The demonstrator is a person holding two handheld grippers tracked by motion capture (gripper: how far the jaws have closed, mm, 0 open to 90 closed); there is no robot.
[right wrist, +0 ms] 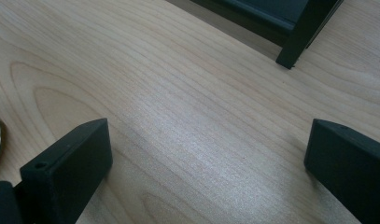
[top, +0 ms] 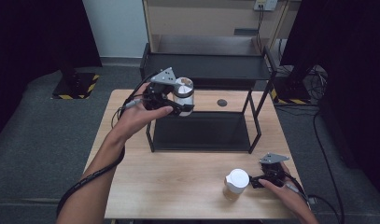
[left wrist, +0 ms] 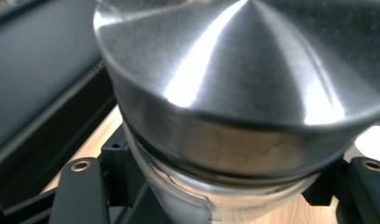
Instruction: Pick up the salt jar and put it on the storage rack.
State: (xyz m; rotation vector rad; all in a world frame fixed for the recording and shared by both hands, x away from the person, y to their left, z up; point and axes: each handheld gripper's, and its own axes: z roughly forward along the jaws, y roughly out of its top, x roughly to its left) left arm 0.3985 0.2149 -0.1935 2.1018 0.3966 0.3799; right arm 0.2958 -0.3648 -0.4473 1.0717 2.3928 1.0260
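On the worktop stands a black rack. Above the rack's left end, the left tool pinches a steel-lidded glass jar. In front of its right end, the right tool rests spread wide, beside a second jar.

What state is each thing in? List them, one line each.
Held jar: metal lid on, clamped, lifted above the rack.
Left tongs: shut on held jar.
Second jar: lidded, upright on table.
Right tongs: open, beside second jar.
Black rack: both shelves bare.
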